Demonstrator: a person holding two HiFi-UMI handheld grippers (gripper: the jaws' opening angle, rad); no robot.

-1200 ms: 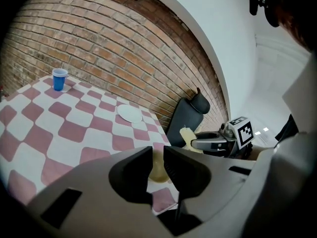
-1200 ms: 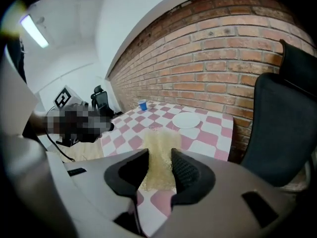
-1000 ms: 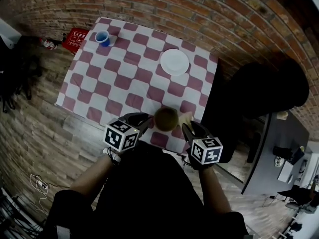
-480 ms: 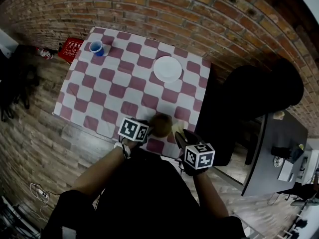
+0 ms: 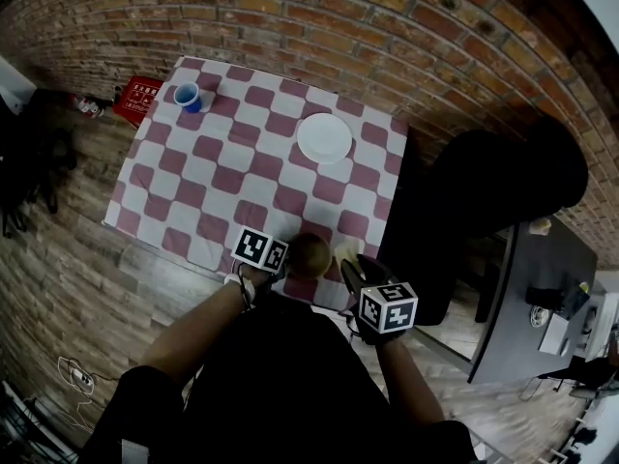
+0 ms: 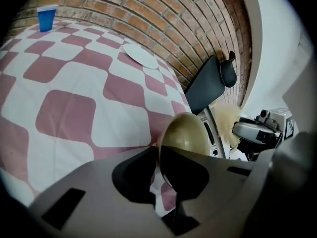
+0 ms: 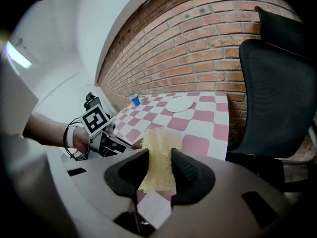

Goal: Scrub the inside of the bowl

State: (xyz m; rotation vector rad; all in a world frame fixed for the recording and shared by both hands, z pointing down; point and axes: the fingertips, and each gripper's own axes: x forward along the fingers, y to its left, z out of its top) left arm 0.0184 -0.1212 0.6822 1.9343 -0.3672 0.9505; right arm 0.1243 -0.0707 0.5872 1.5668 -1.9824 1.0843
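An olive-green bowl (image 5: 309,254) sits at the near edge of the checkered table (image 5: 222,167), just in front of me. My left gripper (image 5: 288,256) is at the bowl's left side. In the left gripper view the bowl's rim (image 6: 184,135) stands edge-on between the jaws of this gripper (image 6: 157,163), which are closing and pinch it. My right gripper (image 5: 350,265) is just right of the bowl, shut on a pale yellow fibrous scrubber (image 7: 157,155). The scrubber (image 5: 345,250) almost touches the bowl's right side.
A white plate (image 5: 324,137) lies at the table's far right. A blue cup (image 5: 188,95) stands at the far left corner. A black office chair (image 5: 503,177) is right of the table, and a red box (image 5: 141,93) sits on the floor to its left. A brick wall runs behind.
The left gripper moved in from the bowl's left and closed on its rim. The right gripper with the scrubber shifted a little closer to the bowl.
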